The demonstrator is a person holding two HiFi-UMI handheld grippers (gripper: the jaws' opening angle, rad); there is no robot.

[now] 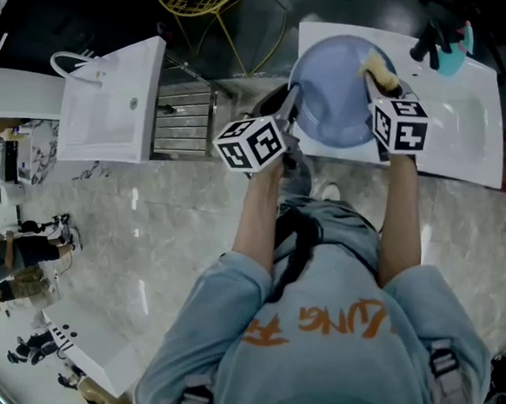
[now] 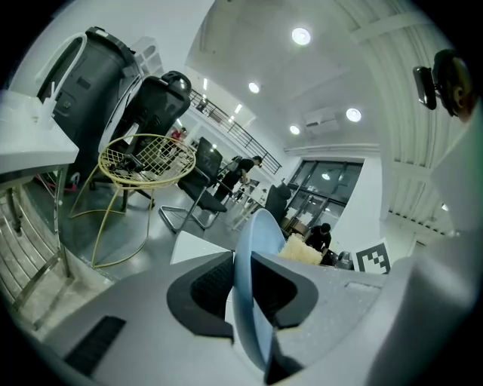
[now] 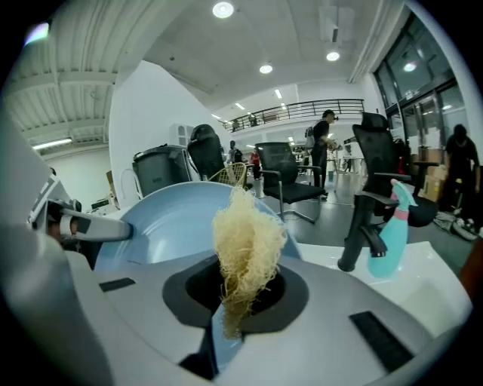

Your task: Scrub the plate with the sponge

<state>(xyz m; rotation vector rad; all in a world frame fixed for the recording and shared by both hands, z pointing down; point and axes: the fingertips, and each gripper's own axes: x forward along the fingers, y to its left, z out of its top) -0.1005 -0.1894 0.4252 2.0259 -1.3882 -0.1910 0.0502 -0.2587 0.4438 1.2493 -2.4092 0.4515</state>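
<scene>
Through my feed, the person wore a pale blue top [image 1: 327,368] with orange lettering [image 1: 326,320] across it and sleeves [image 1: 229,278] that ended near the elbows. Grey straps with buckles [image 1: 443,360] crossed both shoulders, and a black strap [image 1: 292,243] hung down the front. The left gripper [image 1: 291,100] and right gripper [image 1: 376,76] had smooth grey bodies with dark pads [image 2: 205,292] round the jaws. Each carried a marker cube [image 1: 251,143] of black squares on white.
</scene>
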